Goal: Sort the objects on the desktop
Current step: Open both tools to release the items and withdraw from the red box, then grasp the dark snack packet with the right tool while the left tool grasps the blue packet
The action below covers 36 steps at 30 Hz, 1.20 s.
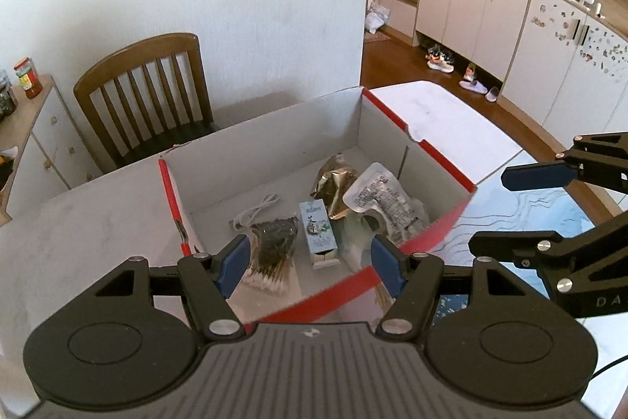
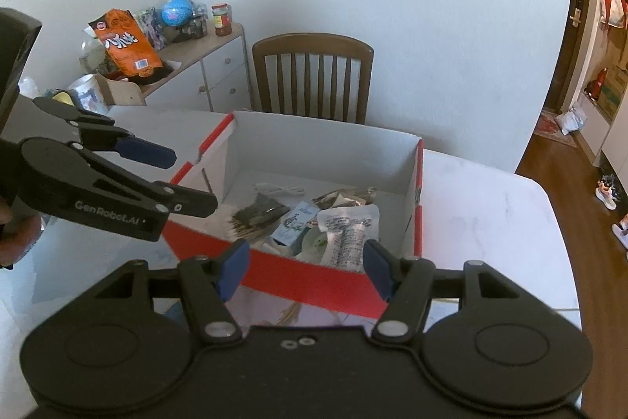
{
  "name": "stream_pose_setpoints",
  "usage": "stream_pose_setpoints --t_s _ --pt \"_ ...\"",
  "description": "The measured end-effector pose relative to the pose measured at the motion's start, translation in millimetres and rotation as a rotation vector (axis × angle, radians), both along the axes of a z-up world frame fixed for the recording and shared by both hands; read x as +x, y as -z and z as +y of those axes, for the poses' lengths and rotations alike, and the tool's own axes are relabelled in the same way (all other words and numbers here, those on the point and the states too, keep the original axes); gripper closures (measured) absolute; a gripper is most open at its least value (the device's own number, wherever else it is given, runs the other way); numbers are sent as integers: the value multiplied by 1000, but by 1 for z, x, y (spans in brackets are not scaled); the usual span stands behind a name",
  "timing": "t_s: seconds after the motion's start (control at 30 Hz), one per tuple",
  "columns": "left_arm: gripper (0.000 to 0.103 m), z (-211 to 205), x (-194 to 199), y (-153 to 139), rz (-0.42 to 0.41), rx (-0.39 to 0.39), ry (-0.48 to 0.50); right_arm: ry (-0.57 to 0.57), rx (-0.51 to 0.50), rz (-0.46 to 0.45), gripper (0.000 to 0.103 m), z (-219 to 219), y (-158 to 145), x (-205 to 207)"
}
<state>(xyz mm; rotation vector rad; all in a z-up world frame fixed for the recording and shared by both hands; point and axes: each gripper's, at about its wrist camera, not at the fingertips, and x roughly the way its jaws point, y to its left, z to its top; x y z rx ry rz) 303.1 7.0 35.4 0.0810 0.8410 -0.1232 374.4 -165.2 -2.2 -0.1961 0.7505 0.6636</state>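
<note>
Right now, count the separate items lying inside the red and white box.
5, possibly more hidden underneath: white cable at the back left, cotton swab pack front left, small blue carton centre, gold foil packet behind it, clear printed pouch on the right.

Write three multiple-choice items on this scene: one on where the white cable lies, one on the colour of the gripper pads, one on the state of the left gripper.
1. Where is the white cable?
A. inside the red-and-white cardboard box
B. on the wooden chair
C. on the floor

2. What colour are the finger pads of the grippers?
A. red
B. blue
C. yellow

3. The left gripper is:
A. shut on the cotton swab pack
B. shut on the small blue carton
C. open, holding nothing

Key: 1 A, the cable lies on the box floor by the far wall. 2 B, both wrist views show blue pads. 3 C, the pads stand apart with only the box contents seen beyond them.
</note>
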Motion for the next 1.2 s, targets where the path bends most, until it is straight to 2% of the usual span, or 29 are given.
stream_pose_setpoints --t_s 0.47,0.83,1.2 --pt "36 -1 -70 -2 -61 -64 -4 3 4 -43 41 -7 -5 -49" --pt "36 -7 -126 14 -39 -121 0 -21 14 -72 41 -8 -2 -89" --pt "36 -28 -182 42 -74 -70 60 -9 12 -45 42 -11 23 -120"
